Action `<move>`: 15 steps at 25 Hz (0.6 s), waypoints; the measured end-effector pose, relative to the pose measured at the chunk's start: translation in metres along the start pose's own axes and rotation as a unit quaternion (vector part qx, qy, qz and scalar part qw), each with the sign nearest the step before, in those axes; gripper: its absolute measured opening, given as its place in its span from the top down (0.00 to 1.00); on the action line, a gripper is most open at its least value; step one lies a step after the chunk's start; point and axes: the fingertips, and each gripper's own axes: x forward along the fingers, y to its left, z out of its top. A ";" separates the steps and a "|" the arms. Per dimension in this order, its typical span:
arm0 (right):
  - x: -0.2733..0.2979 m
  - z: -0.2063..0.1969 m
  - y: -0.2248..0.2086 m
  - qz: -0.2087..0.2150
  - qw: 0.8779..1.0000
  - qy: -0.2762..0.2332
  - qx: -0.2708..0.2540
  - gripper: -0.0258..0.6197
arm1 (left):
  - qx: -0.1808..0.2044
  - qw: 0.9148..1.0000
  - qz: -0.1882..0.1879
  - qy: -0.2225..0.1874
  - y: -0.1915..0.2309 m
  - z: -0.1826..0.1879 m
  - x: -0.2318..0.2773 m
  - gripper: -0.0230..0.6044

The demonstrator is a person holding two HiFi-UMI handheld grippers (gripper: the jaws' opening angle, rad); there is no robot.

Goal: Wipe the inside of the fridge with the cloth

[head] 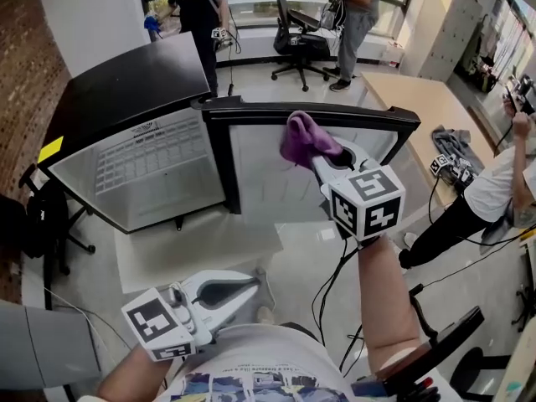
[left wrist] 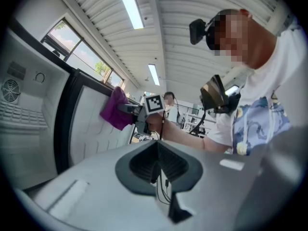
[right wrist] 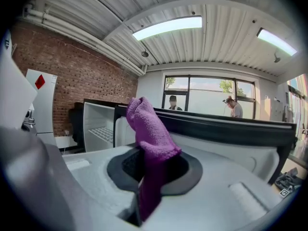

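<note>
A small black fridge (head: 126, 90) stands open, its white inside with a wire shelf (head: 155, 162) facing me. Its door (head: 276, 182) swings out to the right, the white inner lining towards me. My right gripper (head: 325, 156) is shut on a purple cloth (head: 306, 138), held up at the top edge of the door's inner side. In the right gripper view the cloth (right wrist: 150, 134) sticks up from between the shut jaws. My left gripper (head: 251, 285) hangs low by my body, shut with nothing in it. The left gripper view shows the cloth (left wrist: 115, 109) against the door.
A pale mat (head: 197, 254) lies on the floor under the fridge. A black chair (head: 42, 216) stands at the left. Behind are an office chair (head: 295, 40), two standing people and a wooden table (head: 427, 99). Another person (head: 502, 191) crouches at the right.
</note>
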 end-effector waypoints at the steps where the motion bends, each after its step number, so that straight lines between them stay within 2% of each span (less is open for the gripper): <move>1: -0.003 -0.002 -0.005 -0.007 1.000 0.001 0.003 0.88 | 0.000 1.000 -0.002 0.002 0.000 -0.001 0.001 0.95; 15: -0.056 -0.018 -0.081 -0.107 0.994 0.005 0.027 0.88 | 0.005 0.999 -0.044 0.023 -0.002 -0.002 0.023 0.95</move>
